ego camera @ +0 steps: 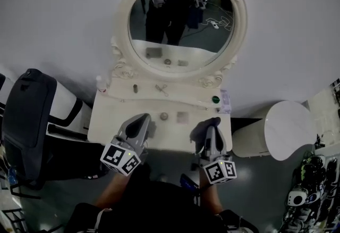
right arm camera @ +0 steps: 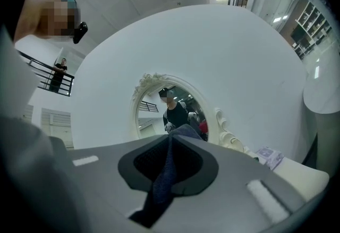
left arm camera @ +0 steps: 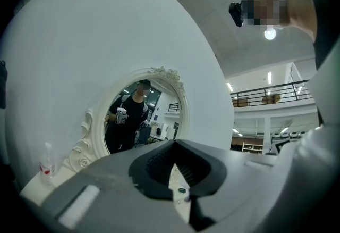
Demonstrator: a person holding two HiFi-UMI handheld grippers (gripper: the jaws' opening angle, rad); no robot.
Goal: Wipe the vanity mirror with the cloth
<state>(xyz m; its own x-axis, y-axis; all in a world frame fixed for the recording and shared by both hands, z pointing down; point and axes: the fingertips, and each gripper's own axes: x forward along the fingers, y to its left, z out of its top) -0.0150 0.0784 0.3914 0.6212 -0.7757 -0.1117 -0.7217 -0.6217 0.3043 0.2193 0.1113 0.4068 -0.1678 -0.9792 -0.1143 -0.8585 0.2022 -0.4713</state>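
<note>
A black chair (ego camera: pixel 29 115) is being shown at the far left of the head view, beside the white vanity top (ego camera: pixel 106 120). A small clear bottle (ego camera: pixel 101 84) (left arm camera: pixel 47 160) with a red band is being seen upright at the back left corner of that top, just beside the mirror's lower scrollwork. The left gripper (ego camera: pixel 142 118) (left arm camera: pixel 173 144) is being held low over the front edge of the top; its jaws are being kept together at the tips, with nothing between them. Behind it, against the white wall, the vanity mirror (ego camera: pixel 180 19) (left arm camera: pixel 143 115) (right arm camera: pixel 170 109) is being presented as an upright oval glass in a cream frame, with carved curls at the crown and at both lower corners; a person in dark clothing with both grippers raised is being reflected in it. The mirror is standing well apart from both grippers. To the right, the right gripper (ego camera: pixel 211 126) (right arm camera: pixel 171 139) is being held over the front of the top, and its jaws are being clamped on the cloth (ego camera: pixel 202 130) (right arm camera: pixel 166 173), a dark blue fabric that is being pinched into a narrow fold between the pads, with a bunch showing past the tips. A green round item (ego camera: pixel 215 99) and a printed packet (ego camera: pixel 225 101) (right arm camera: pixel 268 156) are being seen near the top's right back corner. A white round stool (ego camera: pixel 284 131) is being shown farthest right.
</note>
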